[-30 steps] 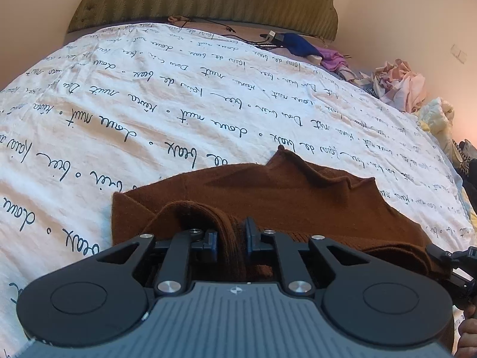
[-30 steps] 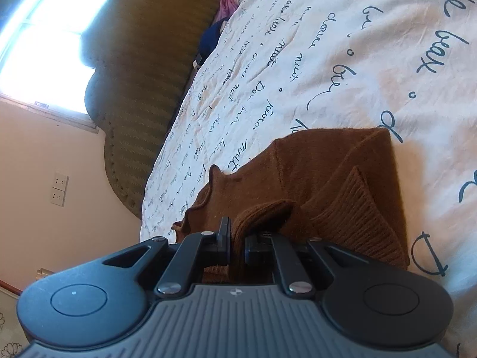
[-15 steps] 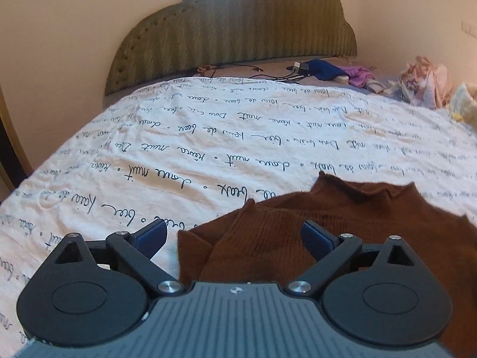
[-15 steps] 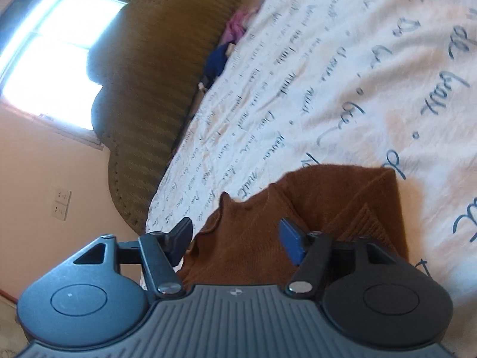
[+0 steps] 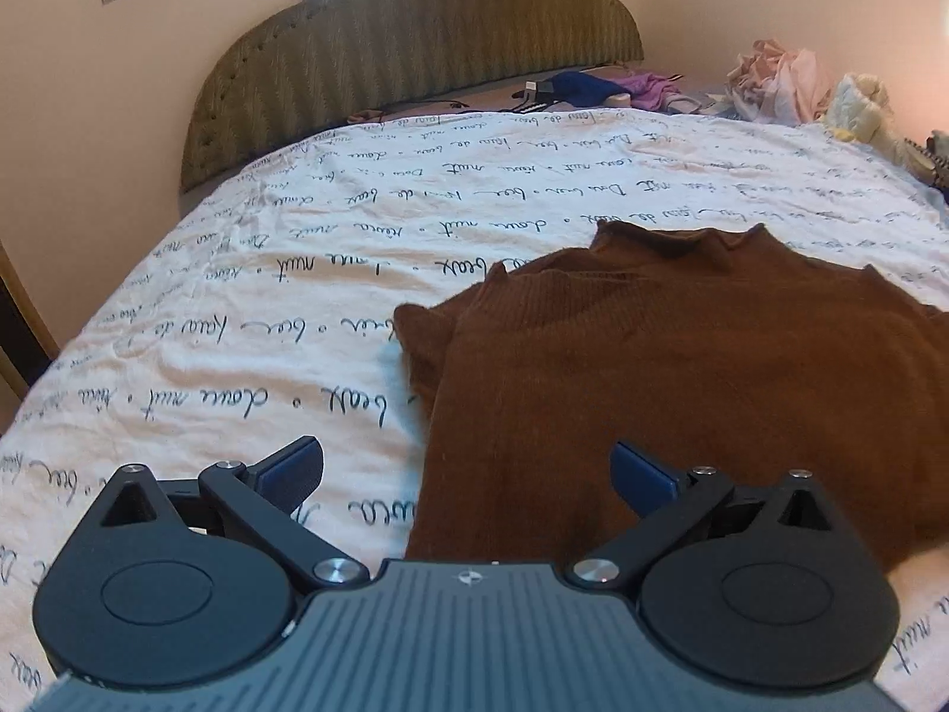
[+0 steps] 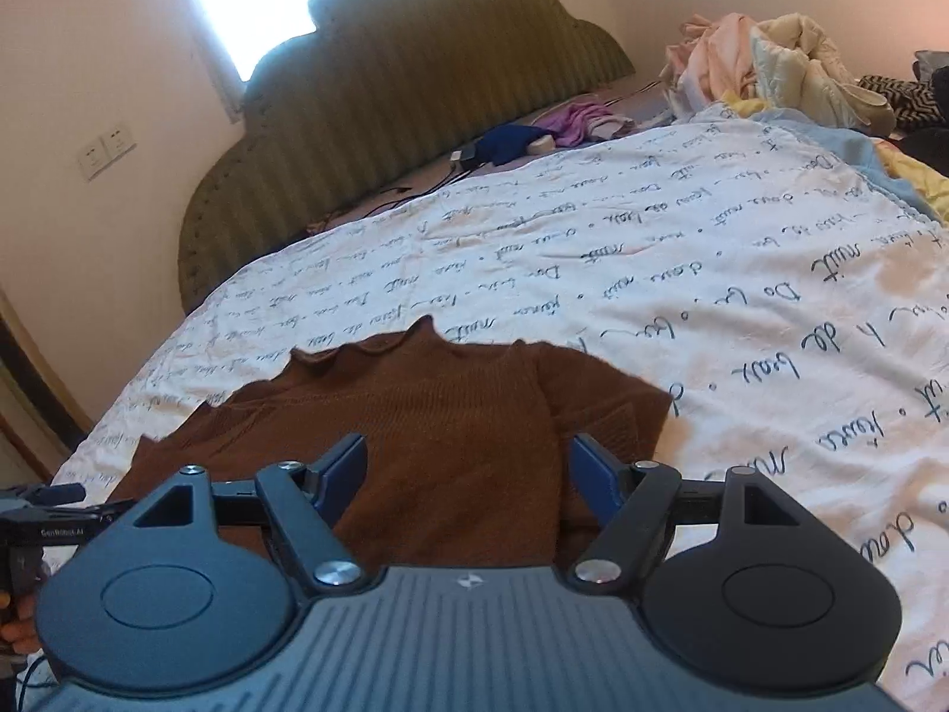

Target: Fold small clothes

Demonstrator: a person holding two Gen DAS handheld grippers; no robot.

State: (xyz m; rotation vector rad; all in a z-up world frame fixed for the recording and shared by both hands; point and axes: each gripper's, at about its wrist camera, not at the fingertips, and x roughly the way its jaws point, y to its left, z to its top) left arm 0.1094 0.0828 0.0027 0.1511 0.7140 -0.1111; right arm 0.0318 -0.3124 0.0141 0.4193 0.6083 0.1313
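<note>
Both my tools are letting go. The left tool (image 5: pixel 465 469) has its jaws opening, nearly as wide as they go, with nothing pinched; the right tool (image 6: pixel 468 469) is opening too, not as wide, and its blue pads (image 6: pixel 344 466) press on nothing.

The brown knit top (image 5: pixel 682 368) lies flat on the bed's lettered quilt (image 5: pixel 267 308), frilled collar pointing toward the green headboard (image 5: pixel 415 47), a fold laid over its body.

What could go wrong from here? That folded layer is loose, springy knit, and with nothing pinning it I judge it could creep open. If I pull either tool away low, a pad could snag the ribbing and drag the edge out of line. The quilt is soft and wrinkled, so a firm press might bunch the top instead of flattening it.

Where it sits: from the left wrist, the top's left edge runs right between my open jaws, the right pad over the fabric, the left pad over bare quilt. From the right wrist, the folded body lies between the jaws and just below them, its right edge beside the right pad. The heap of other clothes (image 6: pixel 771 65) sits well apart, near the bed's far corner.
</note>
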